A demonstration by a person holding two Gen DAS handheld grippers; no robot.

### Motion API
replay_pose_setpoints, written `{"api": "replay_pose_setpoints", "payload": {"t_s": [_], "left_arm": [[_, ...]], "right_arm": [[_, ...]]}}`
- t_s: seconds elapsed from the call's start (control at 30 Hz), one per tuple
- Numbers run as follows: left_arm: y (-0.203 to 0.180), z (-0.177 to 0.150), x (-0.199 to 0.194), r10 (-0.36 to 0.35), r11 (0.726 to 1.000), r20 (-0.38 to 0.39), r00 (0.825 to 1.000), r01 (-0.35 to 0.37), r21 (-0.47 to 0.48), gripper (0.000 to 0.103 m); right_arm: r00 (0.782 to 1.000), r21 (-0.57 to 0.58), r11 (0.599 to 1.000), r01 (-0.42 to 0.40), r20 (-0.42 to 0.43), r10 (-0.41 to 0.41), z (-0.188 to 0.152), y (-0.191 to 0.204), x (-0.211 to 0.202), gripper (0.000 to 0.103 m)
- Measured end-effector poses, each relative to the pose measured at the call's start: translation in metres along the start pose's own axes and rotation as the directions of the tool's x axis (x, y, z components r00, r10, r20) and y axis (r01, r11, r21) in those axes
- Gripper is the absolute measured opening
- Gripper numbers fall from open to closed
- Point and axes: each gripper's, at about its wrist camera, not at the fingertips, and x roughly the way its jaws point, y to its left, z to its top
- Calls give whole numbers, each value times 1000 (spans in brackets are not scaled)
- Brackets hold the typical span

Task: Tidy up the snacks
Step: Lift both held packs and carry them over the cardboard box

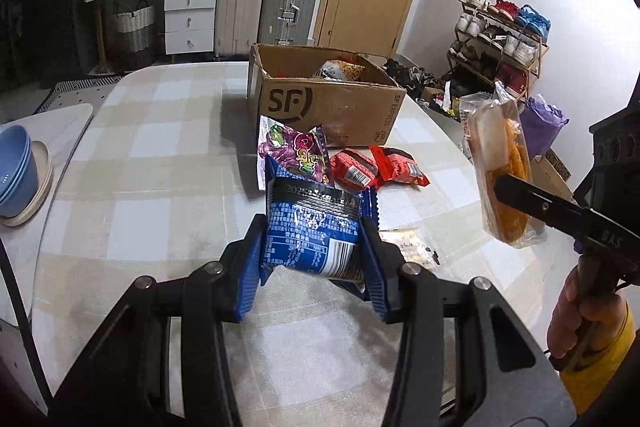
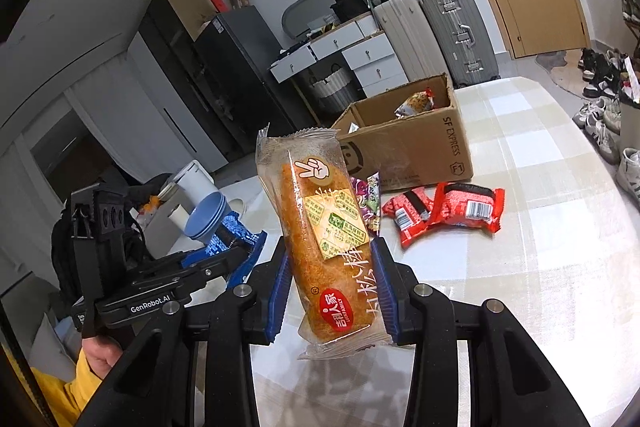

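Note:
My left gripper is shut on a blue snack packet, lifted above the checked table. My right gripper is shut on a long bread roll in clear wrap, held upright; that bread roll shows at the right in the left wrist view. An open SF cardboard box stands at the table's far side with a packet inside. In front of it lie a purple candy bag and two red packets. A pale clear packet lies beside my left fingers.
Blue bowls on a round tray sit at the table's left edge. Suitcases, a white drawer unit and a wooden door stand behind. A shoe rack and purple bag are off the table's right side.

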Motion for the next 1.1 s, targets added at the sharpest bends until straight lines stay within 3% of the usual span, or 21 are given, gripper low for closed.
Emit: {"api": "replay_pose_setpoints", "payload": {"t_s": [0.27, 0.47, 0.67, 1.1], "left_arm": [[12, -8, 6, -3, 1000, -16, 1000, 3, -26, 42], [13, 7, 15, -3, 1000, -1, 1000, 2, -25, 42], [5, 42, 20, 27, 999, 22, 999, -27, 21, 42], [-1, 142, 47, 2, 997, 55, 998, -6, 79, 42]], "right_arm": [[1000, 34, 999, 6, -30, -5, -8, -9, 11, 39], [1000, 4, 1000, 11, -9, -11, 12, -6, 11, 39], [1000, -48, 999, 13, 12, -13, 47, 1, 13, 39], [999, -113, 994, -9, 32, 13, 135, 9, 35, 39]]}}
